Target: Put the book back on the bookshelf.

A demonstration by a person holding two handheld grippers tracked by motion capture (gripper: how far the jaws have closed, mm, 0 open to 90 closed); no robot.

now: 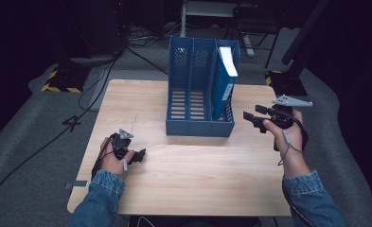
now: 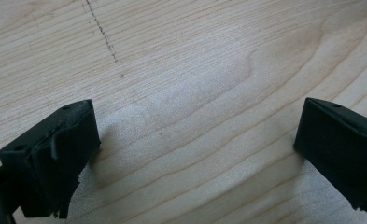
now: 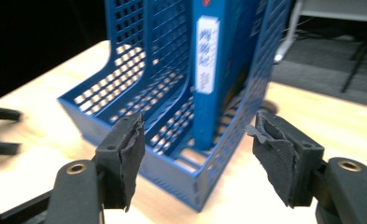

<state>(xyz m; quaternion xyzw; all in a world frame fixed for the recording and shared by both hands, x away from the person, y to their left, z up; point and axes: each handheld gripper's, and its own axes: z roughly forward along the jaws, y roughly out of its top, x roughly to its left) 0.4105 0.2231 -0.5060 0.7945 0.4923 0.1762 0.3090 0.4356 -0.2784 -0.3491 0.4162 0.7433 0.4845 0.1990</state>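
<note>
Blue folder [image 1: 226, 78] stood upright in the rightmost slot of the blue file rack [image 1: 193, 125], its lower part hidden by the mesh wall, label unreadable. Right gripper [image 1: 251, 119] hovered beside the rack, jaws apart, empty. Left gripper [image 1: 140, 154] rested on the table [image 1: 198, 175], jaws wide, empty.

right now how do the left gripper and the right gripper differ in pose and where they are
The left gripper sits low over the bare wooden table, near its left front; the right gripper is raised beside the blue file rack. The left gripper faces plain wood, while the right gripper faces the rack's compartment holding a blue folder. Both have open jaws with nothing between them.
</note>
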